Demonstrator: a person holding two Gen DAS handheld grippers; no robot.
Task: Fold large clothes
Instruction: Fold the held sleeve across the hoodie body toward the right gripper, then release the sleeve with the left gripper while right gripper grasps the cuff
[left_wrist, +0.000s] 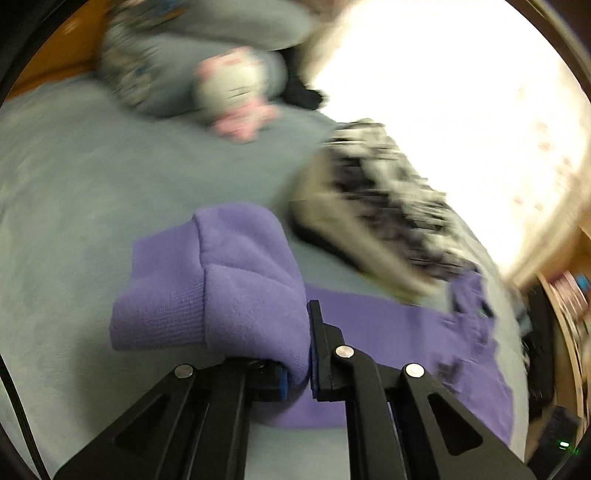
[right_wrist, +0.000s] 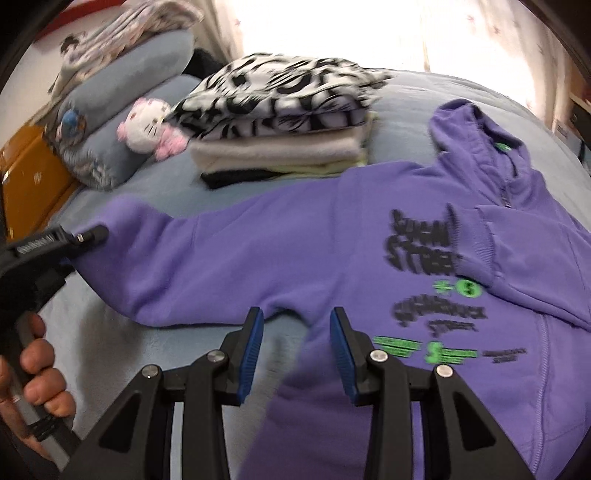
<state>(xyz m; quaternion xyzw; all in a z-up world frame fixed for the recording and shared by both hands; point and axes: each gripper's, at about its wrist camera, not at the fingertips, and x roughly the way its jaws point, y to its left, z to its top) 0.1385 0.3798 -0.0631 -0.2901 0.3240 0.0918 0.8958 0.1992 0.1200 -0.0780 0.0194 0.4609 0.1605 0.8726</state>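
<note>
A purple hoodie (right_wrist: 295, 251) with black and green print lies spread on the blue-grey bed (right_wrist: 110, 332). My left gripper (left_wrist: 297, 354) is shut on the cuff end of its sleeve (left_wrist: 221, 280), which bunches up over the fingers. The left gripper also shows in the right wrist view (right_wrist: 55, 243), at the end of the stretched-out sleeve. My right gripper (right_wrist: 297, 350) is open and empty, just above the hoodie's armpit area, near the side of the body.
A stack of folded clothes (right_wrist: 280, 122) with a black-and-white patterned piece on top sits behind the hoodie. A white and pink plush cat (right_wrist: 147, 125) and blue-grey pillows (right_wrist: 122, 96) lie at the bed's head. An orange wooden frame (right_wrist: 33, 173) runs along the left.
</note>
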